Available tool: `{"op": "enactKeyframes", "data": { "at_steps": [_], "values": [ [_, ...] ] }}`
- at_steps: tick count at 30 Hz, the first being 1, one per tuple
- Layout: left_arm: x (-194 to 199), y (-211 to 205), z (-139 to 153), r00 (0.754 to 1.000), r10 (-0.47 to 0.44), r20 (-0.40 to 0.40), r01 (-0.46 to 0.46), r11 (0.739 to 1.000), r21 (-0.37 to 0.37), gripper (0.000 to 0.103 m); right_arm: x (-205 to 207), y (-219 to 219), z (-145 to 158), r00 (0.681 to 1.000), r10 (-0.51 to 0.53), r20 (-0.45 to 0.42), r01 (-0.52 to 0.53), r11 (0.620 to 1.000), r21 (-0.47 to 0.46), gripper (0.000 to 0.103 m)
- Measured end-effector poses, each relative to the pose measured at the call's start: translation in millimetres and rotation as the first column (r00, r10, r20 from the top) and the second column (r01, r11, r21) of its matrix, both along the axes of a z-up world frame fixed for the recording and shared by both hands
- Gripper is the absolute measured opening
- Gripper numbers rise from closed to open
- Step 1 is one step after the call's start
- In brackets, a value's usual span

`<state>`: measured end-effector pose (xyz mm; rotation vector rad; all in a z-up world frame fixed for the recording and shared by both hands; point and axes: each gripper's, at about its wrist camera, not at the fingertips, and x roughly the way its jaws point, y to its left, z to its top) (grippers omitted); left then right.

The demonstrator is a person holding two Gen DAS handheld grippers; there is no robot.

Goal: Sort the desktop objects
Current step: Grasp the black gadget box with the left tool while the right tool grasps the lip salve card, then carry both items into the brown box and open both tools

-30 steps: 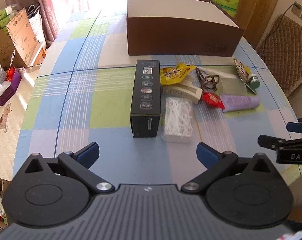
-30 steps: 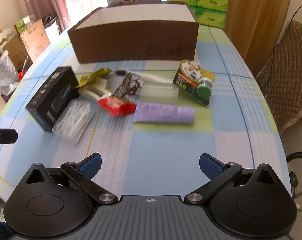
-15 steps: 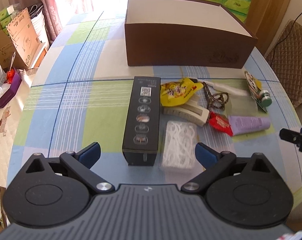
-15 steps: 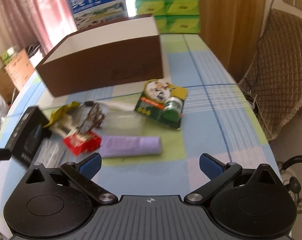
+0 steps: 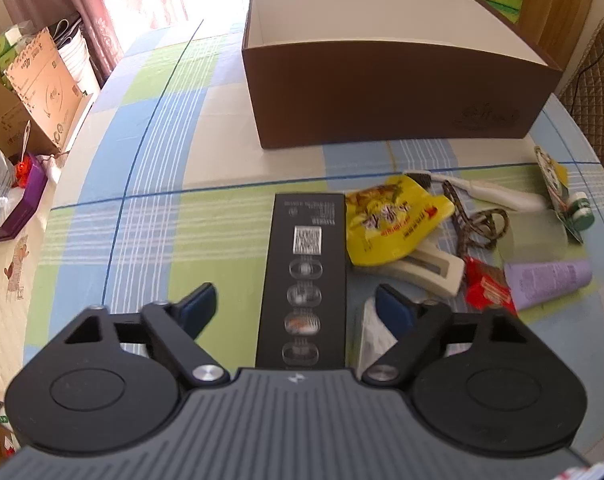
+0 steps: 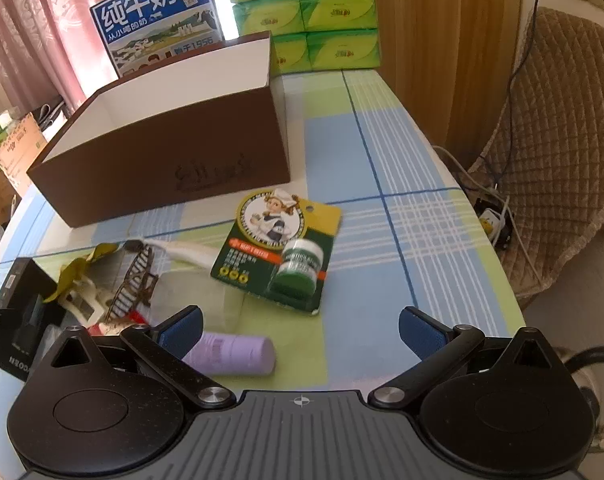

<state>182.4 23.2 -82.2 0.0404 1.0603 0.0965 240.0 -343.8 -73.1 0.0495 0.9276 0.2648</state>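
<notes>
My left gripper is open, its blue pads either side of a long black box without touching it. Right of that box lie a yellow snack packet, a cream clip-like object, a red packet and a purple tube. My right gripper is open above the tablecloth, nothing between its fingers. Just ahead of it lies a green carded jar; the purple tube lies by its left finger. An open brown box with a white inside stands behind the clutter.
A white toothbrush and a brown hair clip lie among the items. Green tissue packs and a milk carton stand at the table's far end. A quilted chair is at the right, cardboard boxes on the floor left.
My left gripper has moved forward and down until the black box lies between its fingers. My right gripper has swung right and forward, toward the green carded jar.
</notes>
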Motion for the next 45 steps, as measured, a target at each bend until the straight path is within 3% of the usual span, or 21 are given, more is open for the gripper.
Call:
{"op": "enactKeyframes", "data": {
  "at_steps": [5,8,10,11,19,23,28,32,45],
  "values": [
    [15.9,0.5,-10.5,1.0,0.017,-0.02,-0.016,0.999,0.031,0.073,14.9,-4.6,-1.6,1.0,0.01,-0.006,-0.01,1.0,0.005,0.101],
    [22.2,0.8,-16.8,0.999,0.022,-0.041,-0.021,1.0,0.016,0.061,23.0,-5.9,-3.6,1.0,0.028,-0.011,-0.028,1.0,0.004,0.101],
    [24.0,0.1,-20.0,0.998,0.023,-0.05,-0.023,1.0,-0.005,0.044,27.8,-6.5,-5.1,0.999,0.039,-0.012,-0.039,0.999,0.006,0.101],
    [23.8,0.2,-20.8,0.998,0.029,-0.048,-0.029,0.999,-0.018,0.041,30.1,-6.9,-5.9,0.999,0.045,-0.014,-0.044,0.999,0.01,0.101],
    [15.8,17.0,-20.1,0.982,0.186,-0.013,-0.186,0.982,0.023,0.039,48.9,-2.7,-13.8,0.994,0.11,-0.001,-0.11,0.993,0.046,0.101],
    [9.1,28.2,-18.1,0.974,0.226,-0.009,-0.226,0.973,0.042,0.039,62.9,-1.5,-23.7,0.994,0.104,-0.028,-0.102,0.993,0.053,0.072],
    [1.9,37.3,-15.6,0.969,0.247,-0.009,-0.247,0.969,0.029,0.039,74.1,-1.4,-35.4,0.994,0.079,-0.072,-0.075,0.995,0.061,0.057],
    [1.4,39.3,-14.2,0.972,0.234,-0.008,-0.234,0.972,0.025,0.039,77.9,1.6,-43.8,0.991,0.079,-0.113,-0.071,0.995,0.072,0.033],
    [3.2,53.5,-11.7,0.987,0.159,-0.018,-0.16,0.986,-0.041,0.038,57.3,2.7,-15.5,0.997,0.02,-0.077,-0.015,0.998,0.056,0.031]
  ]
}}
